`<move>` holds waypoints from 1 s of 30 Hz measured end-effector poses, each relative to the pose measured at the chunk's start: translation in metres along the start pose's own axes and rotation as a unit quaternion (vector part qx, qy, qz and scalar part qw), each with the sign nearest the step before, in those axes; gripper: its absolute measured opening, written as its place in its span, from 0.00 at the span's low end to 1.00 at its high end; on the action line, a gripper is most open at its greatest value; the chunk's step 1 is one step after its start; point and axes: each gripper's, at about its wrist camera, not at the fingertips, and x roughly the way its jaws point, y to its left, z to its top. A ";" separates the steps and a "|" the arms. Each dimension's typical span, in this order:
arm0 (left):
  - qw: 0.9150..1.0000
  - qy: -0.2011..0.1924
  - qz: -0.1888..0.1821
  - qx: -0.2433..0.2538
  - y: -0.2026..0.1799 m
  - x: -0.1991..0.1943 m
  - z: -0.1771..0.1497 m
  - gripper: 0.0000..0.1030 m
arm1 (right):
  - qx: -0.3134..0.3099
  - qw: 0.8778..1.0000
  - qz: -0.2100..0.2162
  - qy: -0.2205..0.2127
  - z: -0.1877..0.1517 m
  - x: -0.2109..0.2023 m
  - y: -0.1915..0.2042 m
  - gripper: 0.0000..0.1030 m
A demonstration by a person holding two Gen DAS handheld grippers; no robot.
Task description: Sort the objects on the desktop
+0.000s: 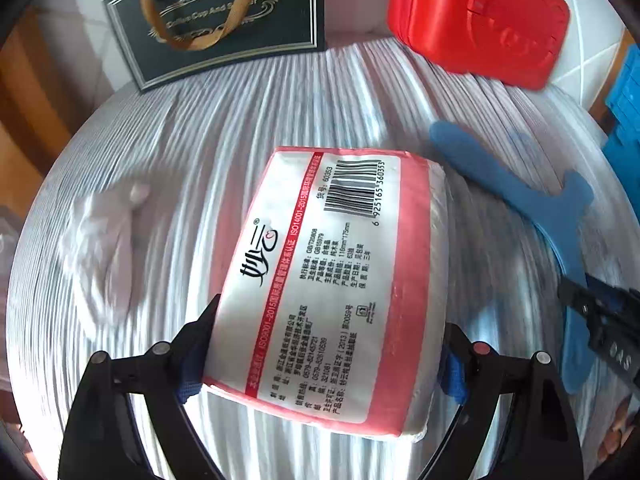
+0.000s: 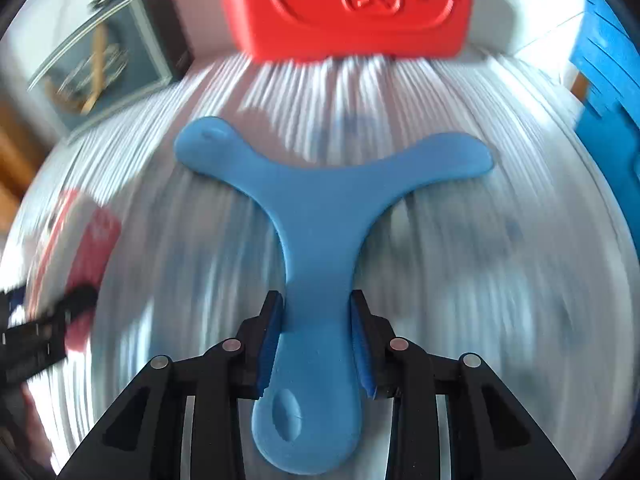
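While both grippers work over a white ribbed cloth point(image 1: 248, 128) on the bench, the left gripper point(image 1: 320, 356) has its fingers point(image 1: 196, 356) spread wide around a pink-and-white tissue pack point(image 1: 328, 280), the blue pads touching its two sides near the lower end. The pack lies label up, barcode toward the far right corner. The right gripper point(image 2: 316, 336) has its fingers point(image 2: 270, 336) nearly together on the stem of a flat blue three-armed toy point(image 2: 320, 208), its two other arms spreading away from the camera and its rounded end, with an oval hole, under the gripper. A red case point(image 2: 344, 4) sits at the far edge of the cloth, a dark gift bag point(image 1: 216, 16) with gold ribbon handles to its left, and a blue crate point(image 2: 612, 80) at the right edge. A crumpled white tissue point(image 1: 104, 248) lies left of the pack.
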 end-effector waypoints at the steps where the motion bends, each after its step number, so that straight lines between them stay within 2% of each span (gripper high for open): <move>1: 1.000 0.000 0.004 -0.004 -0.002 -0.006 -0.013 0.88 | -0.007 1.000 -0.003 0.007 -0.015 -0.007 -0.001 0.32; 7: 0.999 -0.001 0.010 -0.034 -0.027 -0.042 -0.086 0.88 | -0.034 0.999 -0.011 0.029 -0.115 -0.058 -0.022 0.32; 10: 0.998 -0.007 0.018 -0.062 -0.045 -0.055 -0.109 0.88 | -0.048 0.998 -0.010 0.027 -0.139 -0.070 -0.039 0.39; 12: 0.996 -0.019 0.037 -0.073 -0.061 -0.060 -0.121 0.88 | -0.051 0.998 -0.002 0.024 -0.140 -0.073 -0.051 0.46; 17: 0.992 -0.045 0.080 -0.088 -0.081 -0.064 -0.136 0.89 | -0.072 0.997 0.023 -0.008 -0.132 -0.077 -0.063 0.52; 19: 0.991 -0.049 0.087 -0.095 -0.084 -0.067 -0.139 0.90 | -0.079 0.996 0.030 -0.013 -0.129 -0.072 -0.057 0.62; 22: 0.990 -0.053 0.088 -0.100 -0.082 -0.066 -0.139 0.89 | -0.090 0.995 0.033 -0.022 -0.125 -0.059 -0.052 0.64; 24: 0.989 -0.056 0.093 -0.097 -0.084 -0.067 -0.140 0.89 | -0.093 0.995 0.023 -0.038 -0.122 -0.053 -0.047 0.61; 25: 0.989 -0.058 0.095 -0.094 -0.084 -0.067 -0.140 0.88 | -0.098 0.994 0.017 -0.048 -0.121 -0.052 -0.046 0.47; 28: 0.987 -0.065 0.101 -0.103 -0.082 -0.076 -0.142 0.87 | -0.101 0.992 0.009 -0.070 -0.119 -0.053 -0.042 0.47; 30: 0.987 -0.075 0.090 -0.108 -0.078 -0.090 -0.144 0.87 | -0.092 0.992 0.013 -0.085 -0.120 -0.061 -0.041 0.47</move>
